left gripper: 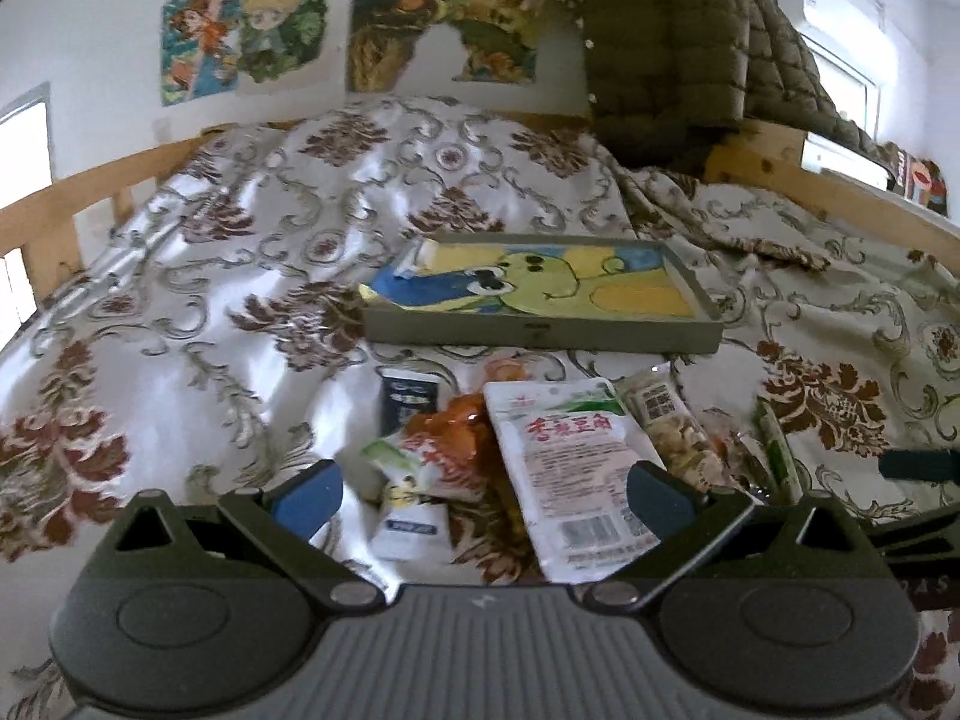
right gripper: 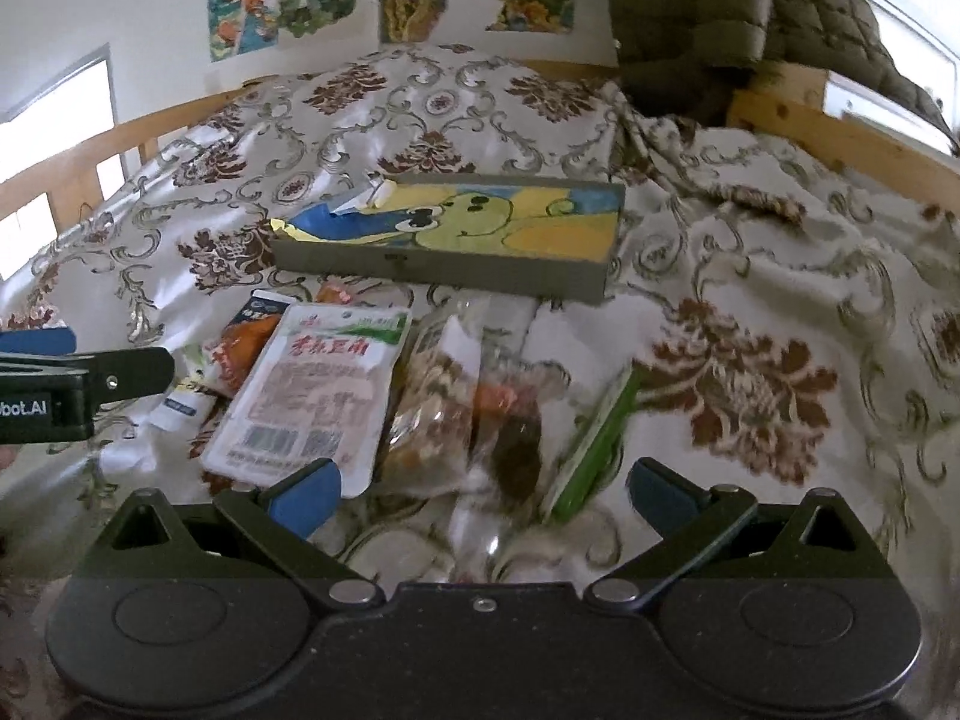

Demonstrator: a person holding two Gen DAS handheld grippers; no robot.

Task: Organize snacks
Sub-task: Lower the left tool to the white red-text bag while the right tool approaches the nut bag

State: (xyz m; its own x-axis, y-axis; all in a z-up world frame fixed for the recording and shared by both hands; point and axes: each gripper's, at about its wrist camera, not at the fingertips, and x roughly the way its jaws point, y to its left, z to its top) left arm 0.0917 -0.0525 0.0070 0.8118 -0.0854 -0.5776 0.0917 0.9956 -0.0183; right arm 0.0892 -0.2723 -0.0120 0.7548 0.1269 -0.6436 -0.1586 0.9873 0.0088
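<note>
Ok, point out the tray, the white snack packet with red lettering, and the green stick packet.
tray [left gripper: 540, 333]: left wrist view, on its grey front wall.
white snack packet [left gripper: 570, 456]: left wrist view, on the middle of its printed face.
green stick packet [right gripper: 594, 438]: right wrist view, on its green side.

A shallow grey tray [left gripper: 540, 333], lined with a yellow, blue and green cartoon picture, lies flat at twelve o'clock beyond the snack pile. Nearest it, at eleven o'clock, lies a dark blue packet [left gripper: 410, 401]. A white pouch with red characters [left gripper: 570, 468] lies flat in the middle, overlapping an orange packet [left gripper: 456, 438] at its nine o'clock. At its three o'clock lie a clear bag of brown pieces [right gripper: 456, 414] and a slim green packet [right gripper: 594, 438].
</note>
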